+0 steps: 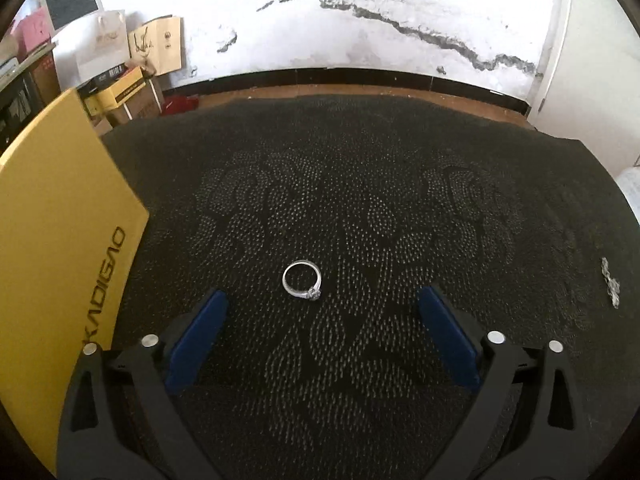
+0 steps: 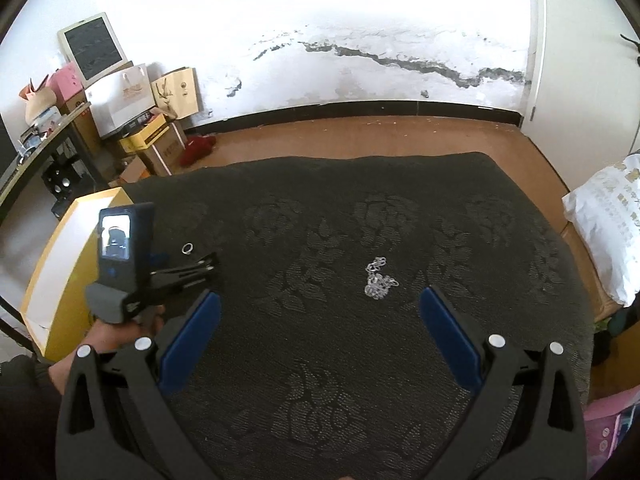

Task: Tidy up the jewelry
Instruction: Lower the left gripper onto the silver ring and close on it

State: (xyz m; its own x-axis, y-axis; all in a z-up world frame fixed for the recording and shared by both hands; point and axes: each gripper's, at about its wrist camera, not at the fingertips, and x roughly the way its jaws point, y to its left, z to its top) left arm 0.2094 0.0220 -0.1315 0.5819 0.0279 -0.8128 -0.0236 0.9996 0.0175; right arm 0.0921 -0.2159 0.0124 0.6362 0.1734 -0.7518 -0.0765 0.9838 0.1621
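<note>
A silver ring with a small stone (image 1: pixel 302 280) lies on the dark patterned cloth (image 1: pixel 360 200), just ahead of my open left gripper (image 1: pixel 322 300), between its blue fingers and clear of them. A silver chain (image 2: pixel 378 278) lies in a heap on the cloth, ahead of my open, empty right gripper (image 2: pixel 320 304). The chain also shows at the far right of the left wrist view (image 1: pixel 610 286). The right wrist view shows the left gripper (image 2: pixel 192 266) held low over the ring (image 2: pixel 187 248).
A yellow box (image 1: pixel 60 260) with a white inside (image 2: pixel 60 264) stands at the cloth's left edge. Boxes and paper bags (image 2: pixel 136 112) are stacked by the back wall at left. A white bag (image 2: pixel 608 220) lies at the right. Wooden floor (image 2: pixel 360 136) surrounds the cloth.
</note>
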